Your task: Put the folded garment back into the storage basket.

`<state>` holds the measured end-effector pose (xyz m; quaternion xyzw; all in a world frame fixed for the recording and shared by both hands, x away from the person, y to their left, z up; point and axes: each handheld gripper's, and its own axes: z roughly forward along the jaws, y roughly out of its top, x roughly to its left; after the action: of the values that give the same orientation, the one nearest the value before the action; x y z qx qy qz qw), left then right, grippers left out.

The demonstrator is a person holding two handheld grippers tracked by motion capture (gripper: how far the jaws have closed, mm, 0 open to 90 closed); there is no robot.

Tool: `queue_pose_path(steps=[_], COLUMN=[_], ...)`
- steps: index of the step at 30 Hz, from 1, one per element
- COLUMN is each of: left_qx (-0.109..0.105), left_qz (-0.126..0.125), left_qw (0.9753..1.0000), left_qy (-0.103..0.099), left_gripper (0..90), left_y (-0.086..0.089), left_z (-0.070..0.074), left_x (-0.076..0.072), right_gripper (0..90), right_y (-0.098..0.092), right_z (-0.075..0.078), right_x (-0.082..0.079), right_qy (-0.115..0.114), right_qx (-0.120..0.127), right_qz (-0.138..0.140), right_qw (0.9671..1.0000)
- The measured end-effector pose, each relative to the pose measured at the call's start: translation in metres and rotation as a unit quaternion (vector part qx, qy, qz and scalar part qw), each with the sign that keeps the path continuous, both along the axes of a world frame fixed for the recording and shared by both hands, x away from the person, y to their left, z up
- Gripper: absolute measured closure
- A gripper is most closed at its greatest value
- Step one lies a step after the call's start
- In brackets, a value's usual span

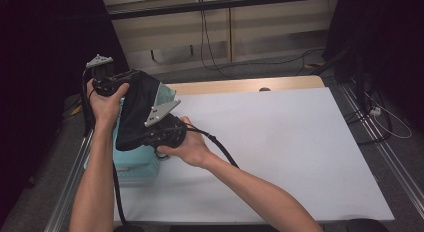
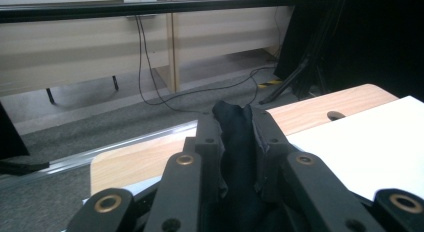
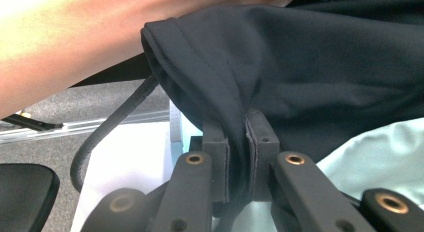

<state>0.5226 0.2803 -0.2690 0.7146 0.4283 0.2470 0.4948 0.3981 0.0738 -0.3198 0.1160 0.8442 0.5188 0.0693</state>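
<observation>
Cloth: a dark cloth [image 1: 137,109] is held up in the air at the near left of the tabletop [image 1: 280,142], stretched between the two claws, above a pale blue basket [image 1: 140,164].
Left claw: the left claw [image 2: 235,129] is clenched on a bunched edge of the cloth; from above it sits at the far left [image 1: 107,79], higher than the other.
Right claw: the right claw [image 3: 236,137] is clenched on a fold of the cloth, close to a stitched hem; from above it is nearer and to the right [image 1: 167,132].
Basket: it stands on the left edge of the white sheet, partly hidden under the hanging cloth; something pale green [image 1: 167,94] shows past the cloth's far side, and I cannot tell what it is.
Step in hand: I'd judge the cloth is either just lifted out of the basket or about to go in; which of the two I cannot tell.
How to do it well: keep both grips firm, hold the two claws apart so the cloth stays taut, and move them together.
Watch for: the right claw's cable [image 1: 220,144] runs close under the cloth, and the lower hem could snag on the basket rim.
</observation>
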Motion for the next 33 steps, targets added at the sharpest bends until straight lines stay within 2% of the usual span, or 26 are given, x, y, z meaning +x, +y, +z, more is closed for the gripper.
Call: queue_pose_path(steps=[7,12,16,17,19,20,23,27,33], left_qx=[0.002,0.01,0.017,0.017,0.028,0.025,0.034,0.035,0.036], left_qz=[0.007,0.013,0.03,0.031,0.037,0.038,0.042,0.046,0.048], left_qw=[1.0,0.9998,0.9993,0.9992,0.9986,0.9986,0.9982,0.9979,0.9973], left_qy=[0.003,0.012,0.017,0.018,0.025,0.026,0.027,0.029,0.042], left_gripper=[76.9,76.9,76.9,76.8,76.9,76.8,76.8,76.8,76.7], left_y=[0.013,0.023,0.028,0.029,0.03,0.031,0.033,0.036,0.041], left_z=[-0.001,-0.012,-0.022,-0.024,-0.028,-0.03,-0.036,-0.044,-0.057], left_x=[0.002,0.004,0.007,0.009,0.011,0.012,0.015,0.015,0.018], right_gripper=[82.6,82.6,82.6,82.6,82.6,82.6,82.6,82.6,82.6], right_y=[0.014,0.023,0.028,0.031,0.033,0.034,0.038,0.041,0.047], right_z=[0.001,-0.007,-0.013,-0.015,-0.017,-0.018,-0.024,-0.026,-0.032], right_x=[0.004,0.007,0.009,0.01,0.012,0.013,0.016,0.016,0.018], right_qy=[0.002,0.008,0.011,0.008,0.009,0.01,0.02,0.022,0.026], right_qx=[-0.002,-0.006,-0.01,-0.018,-0.019,-0.02,-0.019,-0.022,-0.029], right_qz=[0.005,0.008,0.006,0.0,-0.001,-0.001,-0.006,-0.007,-0.007], right_qw=[1.0,0.9999,0.9999,0.9998,0.9998,0.9998,0.9996,0.9995,0.9992])
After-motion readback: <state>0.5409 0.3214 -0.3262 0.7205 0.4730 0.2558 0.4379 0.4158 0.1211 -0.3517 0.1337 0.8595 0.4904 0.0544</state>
